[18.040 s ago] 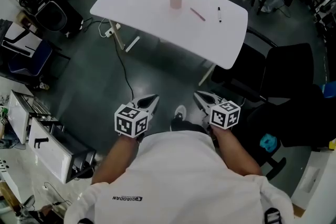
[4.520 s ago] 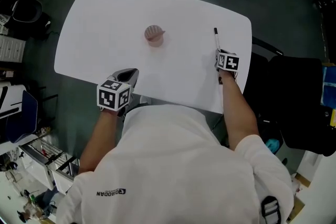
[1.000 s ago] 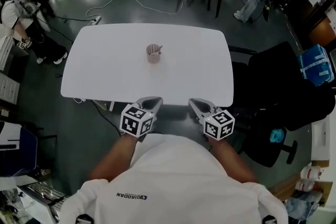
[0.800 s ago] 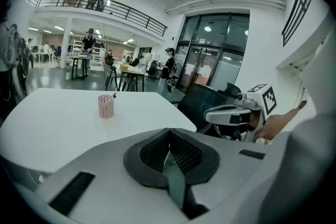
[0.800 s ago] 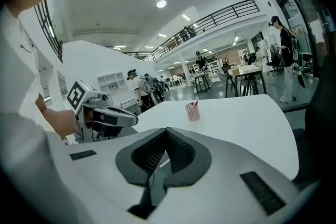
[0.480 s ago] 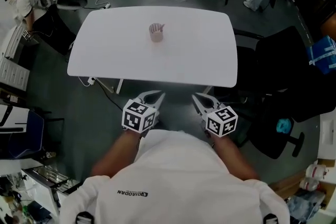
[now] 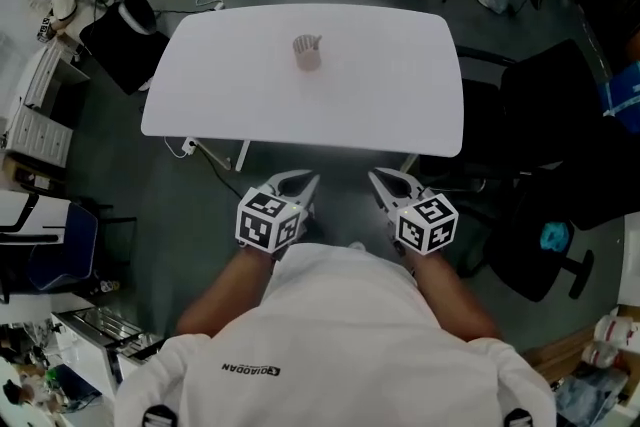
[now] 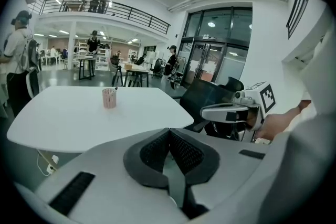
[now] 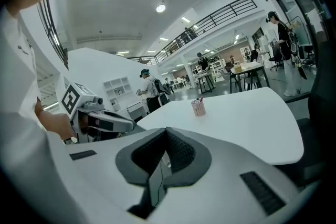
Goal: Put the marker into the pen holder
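Left gripper [image 7: 297, 182]: jaws pressed together, nothing held; now drawn back clear of the table [image 7: 400, 105] edge.
Pen holder [image 7: 307, 53]: upright on the table; marker [image 9: 200, 99] now housed inside.
Right gripper [image 7: 391, 182]: jaws closed, empty, likewise withdrawn.
Task judged complete.

On the far table [image 7: 400, 105], the pen holder [image 7: 307, 52] is too small in the head view for us to tell what it holds. In the right gripper view the tips [image 9: 199, 99] sticking out of it are too tiny to tell apart. The tabletop hides most of its legs. At the right, the picture's edge cuts the black chair [image 7: 560, 135].
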Demonstrator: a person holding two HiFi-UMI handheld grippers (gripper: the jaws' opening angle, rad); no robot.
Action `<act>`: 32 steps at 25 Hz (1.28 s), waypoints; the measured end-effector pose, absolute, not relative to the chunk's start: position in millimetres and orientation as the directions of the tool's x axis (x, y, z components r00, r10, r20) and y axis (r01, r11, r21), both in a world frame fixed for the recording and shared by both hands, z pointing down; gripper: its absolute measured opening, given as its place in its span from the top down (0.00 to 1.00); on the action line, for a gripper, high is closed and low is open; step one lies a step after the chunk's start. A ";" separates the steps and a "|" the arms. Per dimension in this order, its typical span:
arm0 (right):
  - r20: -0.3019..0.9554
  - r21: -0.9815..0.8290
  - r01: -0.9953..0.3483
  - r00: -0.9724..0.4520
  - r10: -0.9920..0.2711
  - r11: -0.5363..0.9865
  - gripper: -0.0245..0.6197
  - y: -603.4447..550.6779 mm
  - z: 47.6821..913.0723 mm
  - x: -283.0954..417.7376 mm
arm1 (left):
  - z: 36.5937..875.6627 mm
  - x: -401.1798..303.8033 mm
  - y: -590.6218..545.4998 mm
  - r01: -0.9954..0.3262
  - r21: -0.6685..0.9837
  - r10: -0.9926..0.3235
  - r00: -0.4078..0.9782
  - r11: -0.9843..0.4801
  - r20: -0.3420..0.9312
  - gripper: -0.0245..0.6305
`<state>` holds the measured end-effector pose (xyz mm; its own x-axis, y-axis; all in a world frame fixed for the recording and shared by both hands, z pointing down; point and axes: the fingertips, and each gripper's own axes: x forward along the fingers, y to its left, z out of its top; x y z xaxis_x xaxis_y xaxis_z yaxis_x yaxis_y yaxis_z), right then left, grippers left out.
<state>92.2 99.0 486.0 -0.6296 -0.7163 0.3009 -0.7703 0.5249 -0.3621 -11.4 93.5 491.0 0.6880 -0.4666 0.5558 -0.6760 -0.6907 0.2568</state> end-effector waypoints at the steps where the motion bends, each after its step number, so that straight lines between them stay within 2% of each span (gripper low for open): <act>1: 0.298 -0.361 -0.768 -0.632 -0.715 0.528 0.93 99.3 485.1 90.8 | 490.2 -11.8 93.5 -0.677 0.255 -0.469 0.687 -0.690 0.556 0.92; 32: 0.265 -0.353 -0.750 -0.654 -0.708 0.560 0.93 105.9 475.8 84.0 | 479.4 -8.2 98.4 -0.687 0.241 -0.496 0.683 -0.685 0.536 0.92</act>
